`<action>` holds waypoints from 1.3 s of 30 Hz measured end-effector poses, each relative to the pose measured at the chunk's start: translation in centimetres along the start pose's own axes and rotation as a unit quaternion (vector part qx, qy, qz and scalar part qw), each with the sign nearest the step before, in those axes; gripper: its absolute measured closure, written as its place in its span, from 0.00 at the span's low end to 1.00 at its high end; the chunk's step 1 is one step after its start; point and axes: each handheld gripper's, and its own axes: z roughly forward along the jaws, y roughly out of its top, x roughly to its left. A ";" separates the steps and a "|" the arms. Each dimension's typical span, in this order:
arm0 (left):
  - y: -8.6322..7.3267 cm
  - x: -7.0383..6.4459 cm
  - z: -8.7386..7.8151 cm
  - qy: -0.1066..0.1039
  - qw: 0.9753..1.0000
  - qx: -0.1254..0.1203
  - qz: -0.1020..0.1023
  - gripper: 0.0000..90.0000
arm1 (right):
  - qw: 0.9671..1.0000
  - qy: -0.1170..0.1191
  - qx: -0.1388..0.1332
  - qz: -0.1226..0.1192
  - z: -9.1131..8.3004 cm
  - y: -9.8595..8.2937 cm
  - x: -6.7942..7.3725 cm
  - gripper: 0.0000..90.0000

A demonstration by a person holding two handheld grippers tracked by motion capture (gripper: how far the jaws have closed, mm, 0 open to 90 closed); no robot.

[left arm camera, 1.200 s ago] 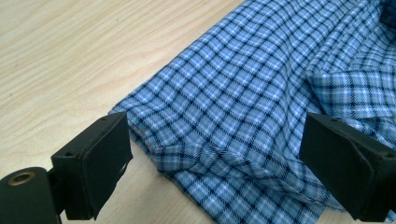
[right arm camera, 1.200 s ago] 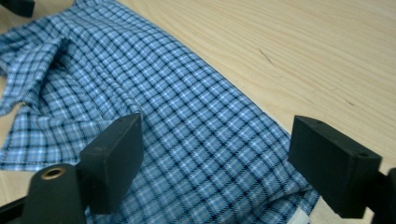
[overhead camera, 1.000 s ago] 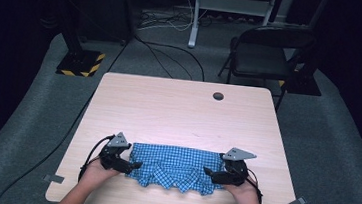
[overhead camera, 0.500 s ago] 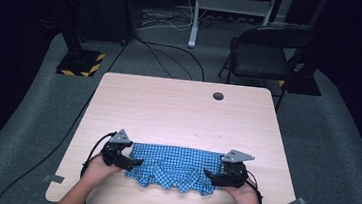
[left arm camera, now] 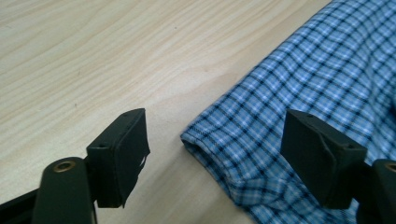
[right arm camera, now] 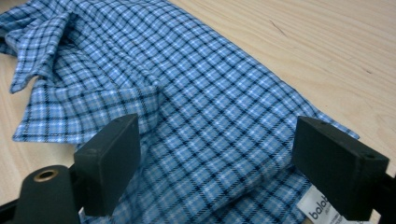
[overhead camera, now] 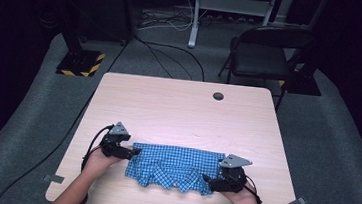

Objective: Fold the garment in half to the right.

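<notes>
Left gripper view: the left gripper has its jaws spread wide and released, straddling the folded left edge of the blue checked shirt, with bare wood of the table under the left-hand jaw. In the right gripper view the right gripper is likewise released, its jaws set wide over the shirt's cloth, and a white label shows just beside the right-hand jaw. The collar lies farther off at the left of that view. From the high view, the shirt lies folded in a wide strip at the near edge of the table, the left gripper at its left end and the right gripper at its right end, each held in a hand. A round hole sits near the table's far edge.
</notes>
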 end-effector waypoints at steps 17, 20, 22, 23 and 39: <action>-0.1 1.0 1.4 -0.017 1.000 0.014 0.009 0.50 | 1.000 -0.006 -0.003 0.002 -0.4 -0.8 0.6 0.16; -0.2 0.9 1.7 -0.022 1.000 0.019 0.013 0.53 | 1.000 -0.005 -0.003 0.002 -0.4 -0.8 0.6 0.16; -0.1 0.9 1.7 -0.024 0.999 0.019 0.014 0.55 | 1.000 -0.006 -0.002 0.002 -0.4 -0.9 0.6 0.16; -0.1 0.8 1.7 -0.024 0.999 0.018 0.015 0.56 | 1.000 -0.006 -0.002 0.001 -0.4 -0.9 0.6 0.16; 0.1 -0.2 1.7 -0.011 0.999 0.025 0.036 0.71 | 1.000 0.008 -0.001 -0.013 -0.3 -0.1 1.7 0.16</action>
